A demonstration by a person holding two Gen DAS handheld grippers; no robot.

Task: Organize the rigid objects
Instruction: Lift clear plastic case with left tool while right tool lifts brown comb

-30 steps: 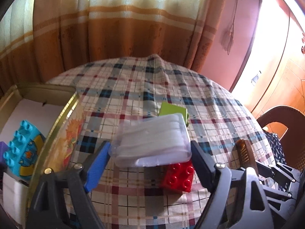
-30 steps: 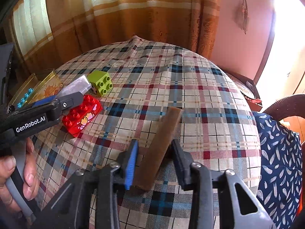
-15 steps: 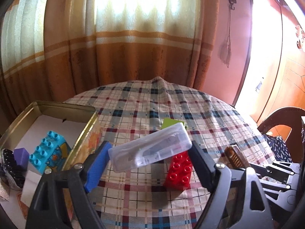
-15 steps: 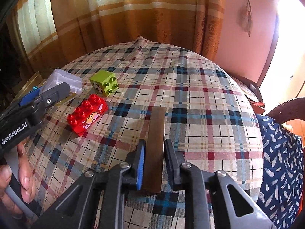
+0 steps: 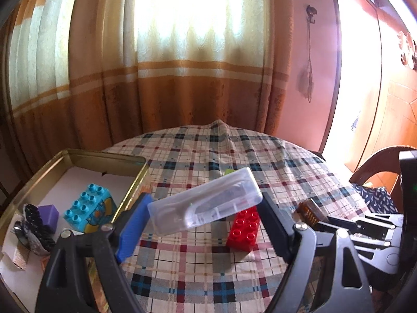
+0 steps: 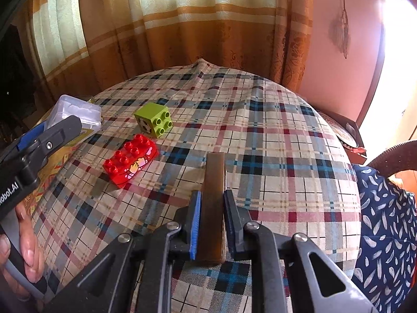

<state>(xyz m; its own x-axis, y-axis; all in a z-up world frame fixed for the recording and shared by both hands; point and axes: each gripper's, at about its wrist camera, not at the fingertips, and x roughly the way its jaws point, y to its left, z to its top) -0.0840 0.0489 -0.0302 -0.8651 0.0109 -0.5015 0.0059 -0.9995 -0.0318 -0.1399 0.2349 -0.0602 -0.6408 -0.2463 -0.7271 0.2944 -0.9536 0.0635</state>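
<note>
I am in the middle of tidying up, and both my hands are busy. My left gripper (image 5: 206,217) is clamped on a clear plastic case (image 5: 204,204), gripping it by its two ends, and the case is up in the air, tilted, just beside the gold tin box (image 5: 78,156). I think this is the carrying step: the case has to go over the tin wall and down inside. The tin already holds a blue brick (image 5: 90,208), a small purple block (image 5: 48,215) and a black bumpy thing I cannot name. So the next move needs a little room; I should pick the bare white floor at the back and set the case down flat. My right gripper (image 6: 211,224) has just been closing, and now its jaws squeeze a brown bar (image 6: 214,195) that looks hard and smooth, long and thin, standing on its narrow edge. Its far end looks close to the checked tablecloth (image 6: 273,135), but I cannot tell if it touches. A red brick (image 6: 130,160) with round bumps on top and a picture on its side lies on the cloth, and a green brick (image 6: 154,123), short and boxy, sits just behind it. Those two look hard and shiny, easy to pinch by their flat sides. They are not put away yet.
</note>
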